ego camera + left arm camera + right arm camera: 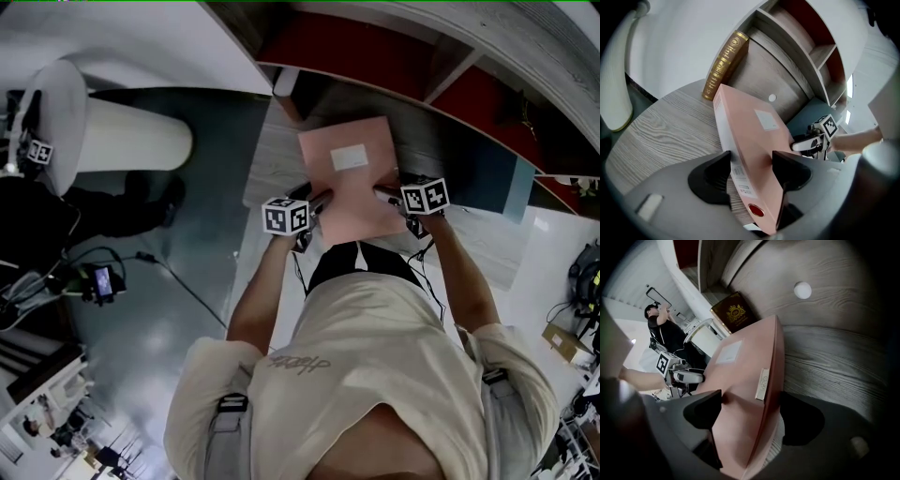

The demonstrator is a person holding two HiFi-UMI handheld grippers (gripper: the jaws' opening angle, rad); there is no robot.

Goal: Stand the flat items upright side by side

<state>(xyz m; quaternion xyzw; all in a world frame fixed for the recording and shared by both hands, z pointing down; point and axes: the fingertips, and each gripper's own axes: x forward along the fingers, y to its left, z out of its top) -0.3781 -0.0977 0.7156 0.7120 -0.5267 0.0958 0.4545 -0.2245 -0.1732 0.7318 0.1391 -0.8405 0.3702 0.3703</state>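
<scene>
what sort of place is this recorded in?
Likely a lab or studio: curved wood-grain shelving unit with red backs, black cables across a glossy grey floor, another person in black standing nearby.

Pink book [349, 183] [754, 140] [740, 380]: thick, plain pink cover with a white label at its 12 o'clock end. Its long side face was white with barcode stickers and a red dot at the near end. It lay cover-up on the wood-grain board [656, 136], long axis running 6 to 12 in the head view. It was not upright; whether it was clear of the board, can't tell.

Brown book [725, 63] [733, 311]: dark cover with a gold crest and a gold-patterned spine. It sat at 11 o'clock from the pink one, well apart, standing on end and tilted, leaning on the shelf panel [759, 70].
</scene>
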